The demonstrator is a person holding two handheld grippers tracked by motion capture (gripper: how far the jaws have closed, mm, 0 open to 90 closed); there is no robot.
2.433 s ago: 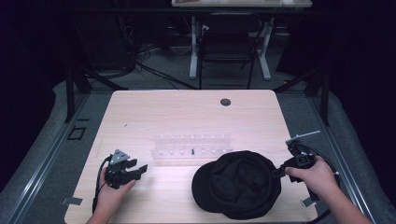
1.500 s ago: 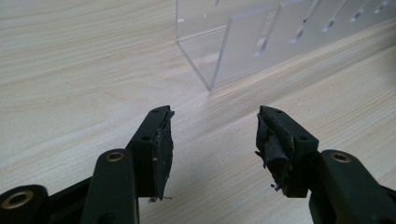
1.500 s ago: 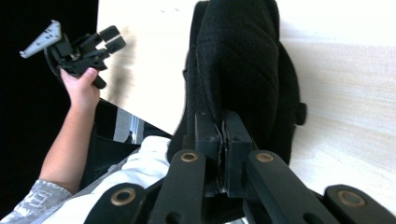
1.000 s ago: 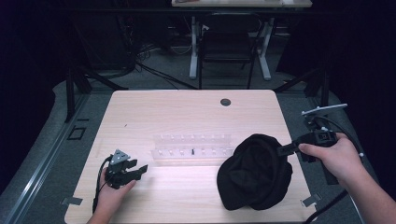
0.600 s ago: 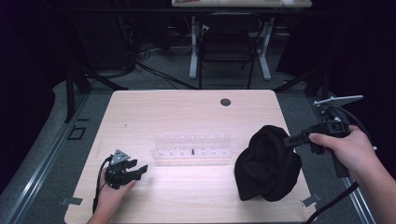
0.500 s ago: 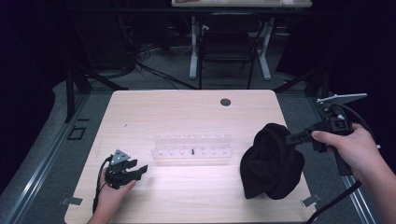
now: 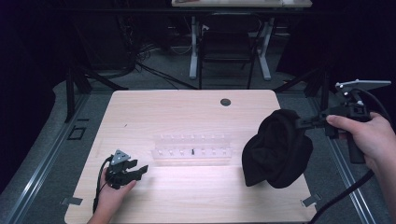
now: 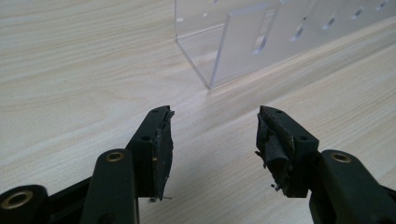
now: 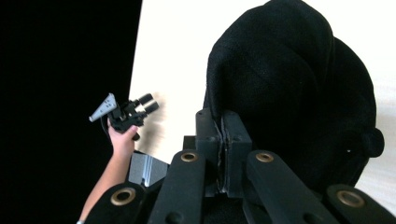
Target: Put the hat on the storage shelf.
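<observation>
A: High view, entry: right gripper (image 7: pixel 302 123) is clamped on the edge of the black cap (image 7: pixel 276 149), which hangs off the table near the table's right edge. Right gripper view confirms it: jaws pinched together on a thin fold of fabric.

B: Risk?

A: Grip is on little cloth. My judgement: the fold could slide out and the cap drop onto the table (image 7: pixel 187 112) or past its right edge to the floor. The dangling crown could also swing and brush the clear acrylic rack (image 7: pixel 192 150) if carried left low.

B: Left side?

A: Left gripper (image 7: pixel 133 171) rests near the front left of the table, jaws apart, nothing between them; left gripper view shows the rack's corner just ahead.

B: Surface, room?

A: Pale wood-grain top with a round dark grommet (image 7: pixel 225 101) near the far edge. Room dark; grey floor, cables and white desk legs (image 7: pixel 193 51) behind.
</observation>
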